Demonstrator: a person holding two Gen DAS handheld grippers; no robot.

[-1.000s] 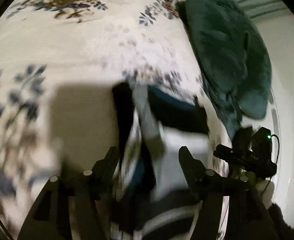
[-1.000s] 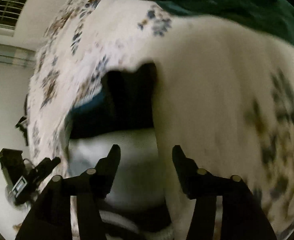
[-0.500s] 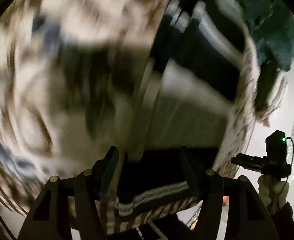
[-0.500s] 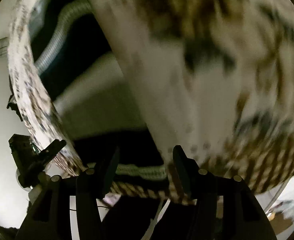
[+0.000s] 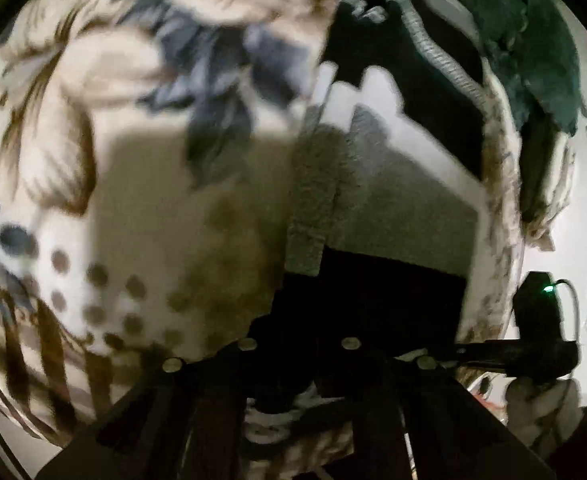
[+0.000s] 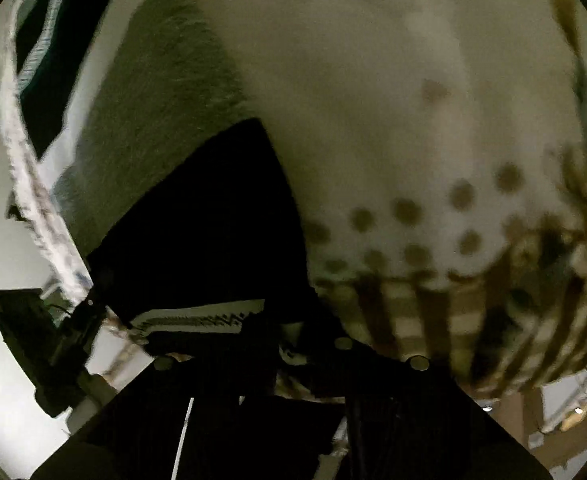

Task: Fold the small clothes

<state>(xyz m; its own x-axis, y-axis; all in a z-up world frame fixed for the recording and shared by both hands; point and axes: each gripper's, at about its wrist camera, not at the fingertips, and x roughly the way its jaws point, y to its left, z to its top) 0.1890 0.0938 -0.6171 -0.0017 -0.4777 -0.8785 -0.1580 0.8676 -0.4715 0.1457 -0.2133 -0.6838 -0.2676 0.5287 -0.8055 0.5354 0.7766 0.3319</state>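
A small garment in black, white and grey bands (image 5: 393,208) lies on the floral bedspread (image 5: 133,200). It also shows in the right wrist view (image 6: 165,128). My left gripper (image 5: 299,350) is shut on the garment's black near edge. My right gripper (image 6: 277,344) is shut on the same black edge, by its white zigzag trim (image 6: 197,318). The fingertips of both are dark against the black cloth and hard to make out. The other hand-held gripper shows at the right of the left wrist view (image 5: 537,344) and at the left of the right wrist view (image 6: 41,352).
A dark green blanket (image 5: 533,40) lies heaped at the bed's far right corner. The bedspread's striped hem (image 6: 493,312) and the bed's edge run just below both grippers. White wall and floor lie beyond the bed.
Both grippers have come down to the garment's near edge at the bed's hem. Their jaws, open a second ago, have shut on the black edge.
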